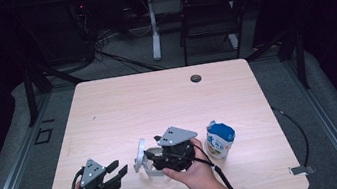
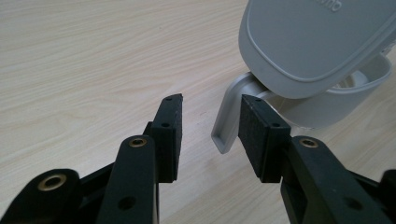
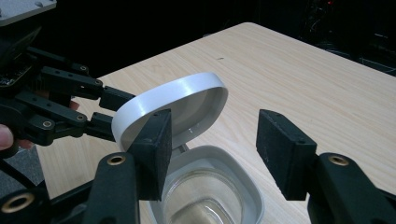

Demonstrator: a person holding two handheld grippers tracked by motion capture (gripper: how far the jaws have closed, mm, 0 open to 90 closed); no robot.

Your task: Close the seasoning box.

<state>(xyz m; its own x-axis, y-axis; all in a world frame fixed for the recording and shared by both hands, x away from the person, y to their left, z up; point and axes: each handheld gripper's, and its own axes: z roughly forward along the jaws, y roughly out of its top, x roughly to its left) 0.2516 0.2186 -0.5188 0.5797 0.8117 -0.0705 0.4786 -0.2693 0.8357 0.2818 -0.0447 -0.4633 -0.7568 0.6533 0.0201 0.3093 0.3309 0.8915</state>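
1. Left gripper (image 1: 116,173), lower left of the high view: jaws spread, gripping nothing, aimed at the container's grey handle tab (image 2: 227,122).
2. Right gripper (image 1: 152,158) near bottom centre: jaws released too, hanging over the open container (image 3: 210,191).
3. Its white lid (image 3: 173,105) is flipped up.
4. A blue-and-white carton (image 1: 220,140) stands just right of that hand on the wooden table (image 1: 157,101).

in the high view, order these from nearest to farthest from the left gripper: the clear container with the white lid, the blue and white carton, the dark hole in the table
1. Clear container, just right of the left gripper.
2. Blue and white carton, farther right, near the front edge.
3. Dark hole, toward the table's far edge.
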